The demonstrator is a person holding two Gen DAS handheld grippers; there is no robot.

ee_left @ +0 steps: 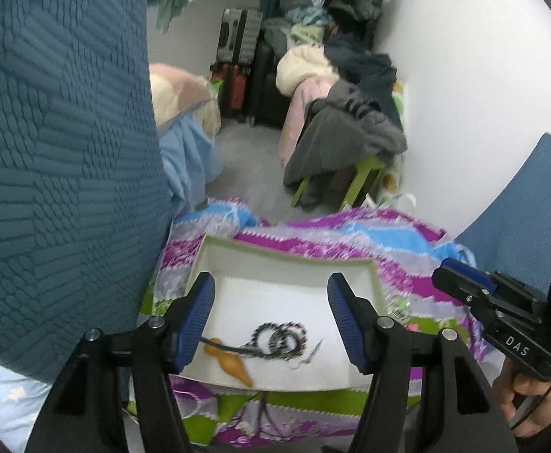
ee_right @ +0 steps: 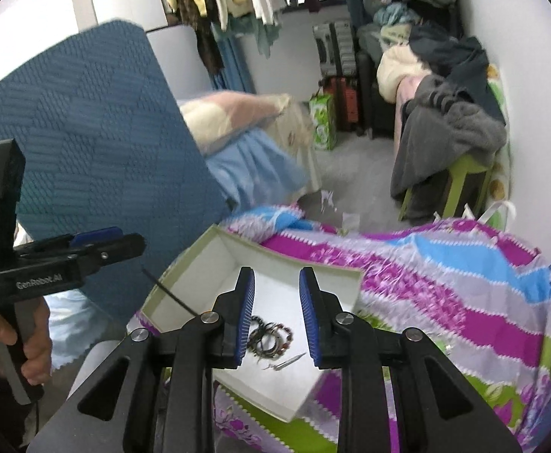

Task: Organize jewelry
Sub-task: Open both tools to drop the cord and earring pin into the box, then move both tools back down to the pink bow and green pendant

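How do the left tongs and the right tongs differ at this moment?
The left tongs stand wide open; the right tongs show only a narrow gap. The left frame the beaded bracelets between their fingers; the right sit just right of them. Both are empty, with blue pads, above the white box.

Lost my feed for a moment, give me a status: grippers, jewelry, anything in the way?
Left hand-held gripper open, empty. Right hand-held gripper open, narrower, empty. Beaded bracelets, orange pendant, small silver piece lying in white box. Nothing blocking.
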